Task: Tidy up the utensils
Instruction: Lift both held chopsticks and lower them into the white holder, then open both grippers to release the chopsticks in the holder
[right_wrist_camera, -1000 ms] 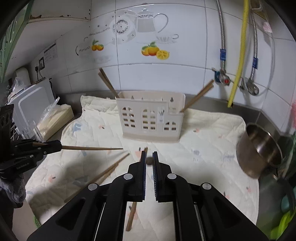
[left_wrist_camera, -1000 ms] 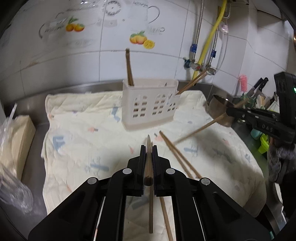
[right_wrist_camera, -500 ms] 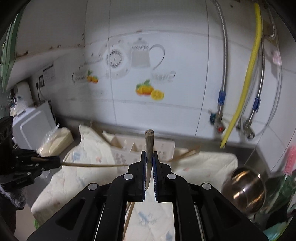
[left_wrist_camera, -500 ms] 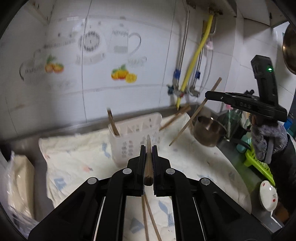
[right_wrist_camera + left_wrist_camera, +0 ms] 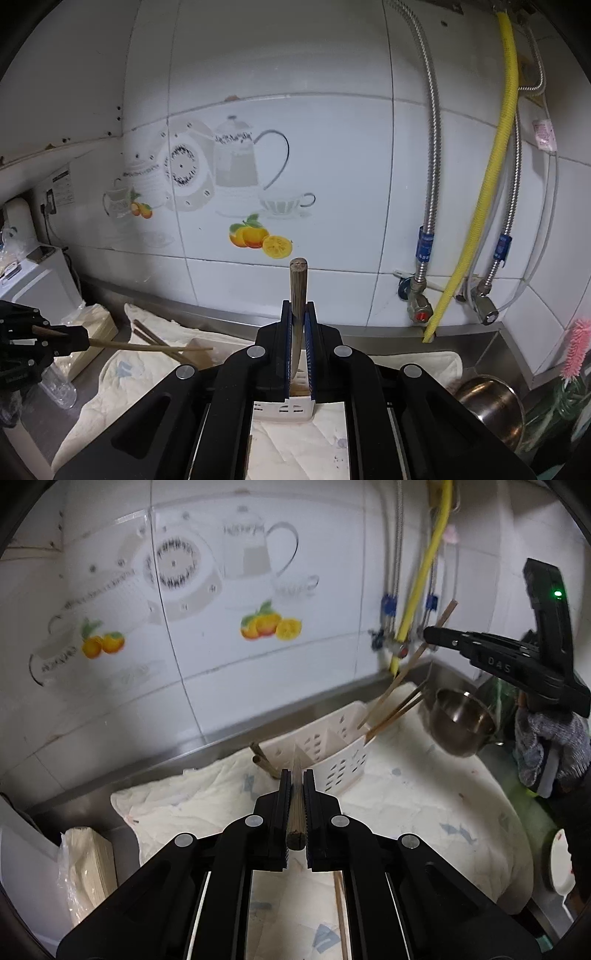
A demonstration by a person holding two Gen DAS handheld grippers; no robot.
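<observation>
My left gripper (image 5: 294,779) is shut on a wooden chopstick (image 5: 296,808) that points forward at the white slotted utensil holder (image 5: 332,753) on the cloth. My right gripper (image 5: 296,310) is shut on another chopstick (image 5: 297,291), held upright above the holder (image 5: 284,408). In the left wrist view the right gripper (image 5: 428,637) holds its chopstick (image 5: 402,672) slanting down into the holder's right end. Other chopsticks (image 5: 264,762) lean in the holder's left end. In the right wrist view the left gripper (image 5: 83,341) holds its chopstick (image 5: 147,346) level.
A patterned cloth (image 5: 424,805) covers the steel counter. A steel pot (image 5: 461,720) stands at the right. Loose chopsticks (image 5: 340,908) lie on the cloth. A wrapped packet (image 5: 88,864) lies at the left. Tiled wall with yellow hose (image 5: 495,184) and pipes stands behind.
Both grippers have risen and moved toward the holder. The right chopstick's lower end now reaches down to the holder's right end.
</observation>
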